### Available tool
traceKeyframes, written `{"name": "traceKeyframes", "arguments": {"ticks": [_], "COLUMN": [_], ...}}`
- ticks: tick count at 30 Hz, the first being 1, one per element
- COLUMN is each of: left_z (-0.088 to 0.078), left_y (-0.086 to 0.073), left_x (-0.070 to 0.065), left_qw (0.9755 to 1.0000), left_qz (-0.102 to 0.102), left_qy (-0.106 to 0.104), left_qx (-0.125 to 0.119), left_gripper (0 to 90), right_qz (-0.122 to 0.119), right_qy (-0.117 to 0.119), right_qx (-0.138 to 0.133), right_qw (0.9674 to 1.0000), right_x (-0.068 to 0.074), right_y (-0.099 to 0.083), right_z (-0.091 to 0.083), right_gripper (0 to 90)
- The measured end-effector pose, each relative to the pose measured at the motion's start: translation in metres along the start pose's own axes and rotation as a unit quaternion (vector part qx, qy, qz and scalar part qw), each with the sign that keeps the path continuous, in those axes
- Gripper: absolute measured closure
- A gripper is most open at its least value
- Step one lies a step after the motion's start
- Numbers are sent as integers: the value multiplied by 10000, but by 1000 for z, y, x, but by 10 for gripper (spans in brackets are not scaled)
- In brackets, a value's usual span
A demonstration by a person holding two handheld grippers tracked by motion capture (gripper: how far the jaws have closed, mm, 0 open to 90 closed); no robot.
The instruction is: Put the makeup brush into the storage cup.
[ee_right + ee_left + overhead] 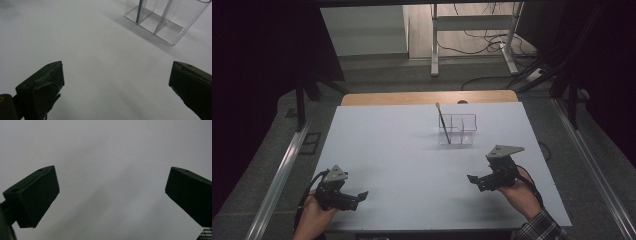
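Note:
A clear plastic organizer with several compartments stands on the white table toward the back, right of centre. A thin brush leans in its left compartment, tip up. In the right gripper view the organizer sits at the top right with the brush's shaft inside it. My left gripper rests near the front left edge, open, nothing between its jaws. My right gripper is held at the front right, open and empty, pointing left, apart from the organizer.
A wooden strip borders the table's far edge. Beyond it stand a white desk frame and loose cables on the floor. Metal rails run along both sides of the table.

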State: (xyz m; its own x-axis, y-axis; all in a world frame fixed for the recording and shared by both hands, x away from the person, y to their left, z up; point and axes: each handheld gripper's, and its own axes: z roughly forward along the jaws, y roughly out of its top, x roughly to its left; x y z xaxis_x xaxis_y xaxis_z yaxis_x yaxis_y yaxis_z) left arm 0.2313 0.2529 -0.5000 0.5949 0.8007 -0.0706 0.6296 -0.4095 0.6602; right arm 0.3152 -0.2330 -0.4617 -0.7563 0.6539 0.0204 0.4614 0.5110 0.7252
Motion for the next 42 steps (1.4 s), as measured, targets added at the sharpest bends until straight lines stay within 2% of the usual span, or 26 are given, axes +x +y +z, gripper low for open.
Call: {"name": "traceKeyframes", "arguments": {"ticks": [42], "left_z": [0], "left_y": [0], "left_x": [0], "left_qw": [10000], "left_qz": [-8], "left_qy": [2], "left_qx": [13], "left_gripper": [0], "right_qz": [157], "right_qy": [-180], "right_qx": [30], "right_qw": [9997], "right_x": [-3], "right_y": [-26], "right_z": [-24], "right_gripper": [0]}}
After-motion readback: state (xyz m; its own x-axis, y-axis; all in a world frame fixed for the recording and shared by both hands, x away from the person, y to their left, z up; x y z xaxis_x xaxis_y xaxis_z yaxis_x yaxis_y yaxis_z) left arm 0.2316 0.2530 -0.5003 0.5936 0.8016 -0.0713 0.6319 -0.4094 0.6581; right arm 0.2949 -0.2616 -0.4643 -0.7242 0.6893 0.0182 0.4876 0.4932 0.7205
